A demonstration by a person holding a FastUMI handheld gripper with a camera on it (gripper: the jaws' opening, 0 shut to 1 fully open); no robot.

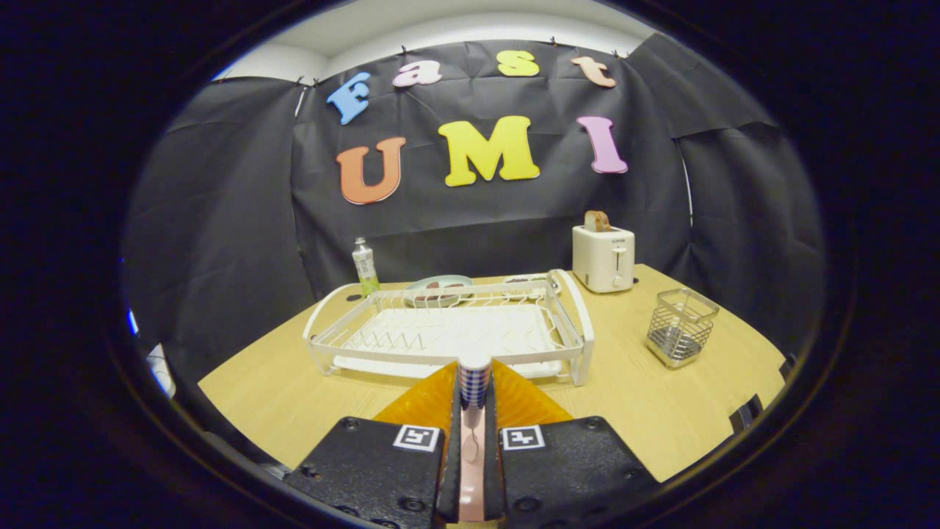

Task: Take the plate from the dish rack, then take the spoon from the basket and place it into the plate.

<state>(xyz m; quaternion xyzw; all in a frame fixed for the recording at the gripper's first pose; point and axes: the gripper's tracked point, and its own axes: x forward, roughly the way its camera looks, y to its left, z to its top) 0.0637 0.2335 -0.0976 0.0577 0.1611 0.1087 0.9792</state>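
Light wood counter (661,426) carrying kitchen items.
A white dish rack (448,334) sits mid-counter, a bottle (365,267) at its far left corner and a plate (439,289) behind it. A white toaster (604,257) stands to its far right, a wire basket (680,327) nearer, well apart from the rack.

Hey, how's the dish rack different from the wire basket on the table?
The dish rack is white, wide and low, just beyond the gripper; the basket is bare metal, narrow and tall, off to the rack's right. The rack is bare wire over a white tray, while the basket has a solid base. The rack has looped handles at its ends, the basket none. Both are wire-built and stand on the wooden table. The gripper is shut on a patterned spoon.
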